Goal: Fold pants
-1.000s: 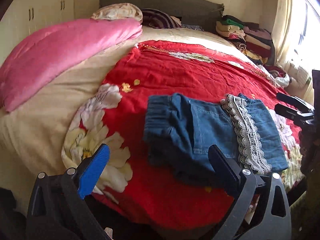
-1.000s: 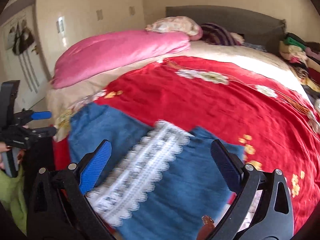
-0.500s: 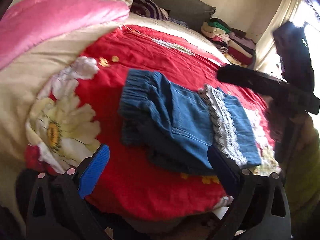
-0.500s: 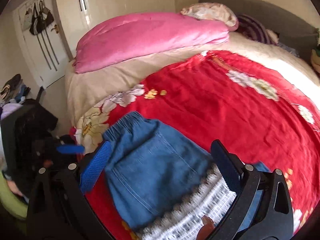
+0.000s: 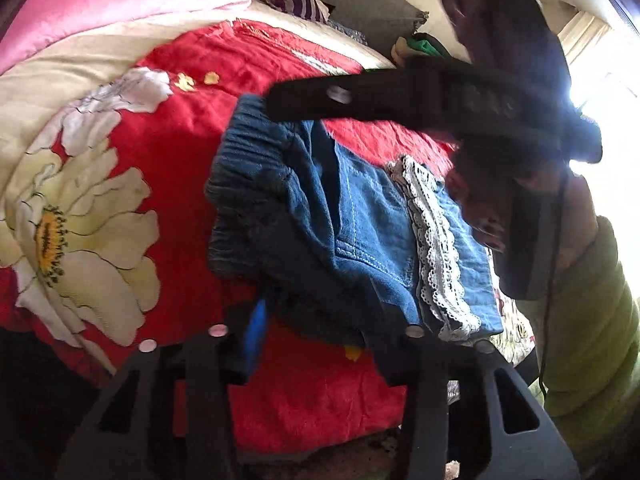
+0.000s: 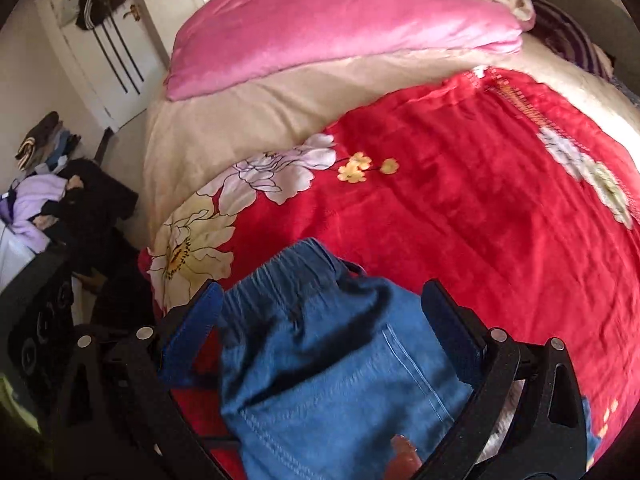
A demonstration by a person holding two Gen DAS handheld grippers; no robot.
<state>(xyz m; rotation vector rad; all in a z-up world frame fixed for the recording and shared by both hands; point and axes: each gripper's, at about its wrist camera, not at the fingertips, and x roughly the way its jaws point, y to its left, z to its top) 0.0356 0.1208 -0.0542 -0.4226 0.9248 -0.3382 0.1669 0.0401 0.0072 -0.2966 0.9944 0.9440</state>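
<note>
Left wrist view: folded pants (image 5: 360, 220) lie on red blanket (image 5: 180, 140); left hand-held gripper (image 5: 316, 320) just closed onto their near edge. Right hand-held gripper (image 6: 320, 320) open over waistband.

L gripper (image 5: 320, 320) is pitched down at the pants' (image 5: 320, 216) near edge; its jaws have just been closing, w/ the dark lower fold between them. Whether the pads press yet can't be told. R gripper (image 6: 320, 320) is held above the pants' waistband end, jaws wide, denim between but not pinched. A green sleeve (image 5: 592, 320) is seen right of the pants.
</note>
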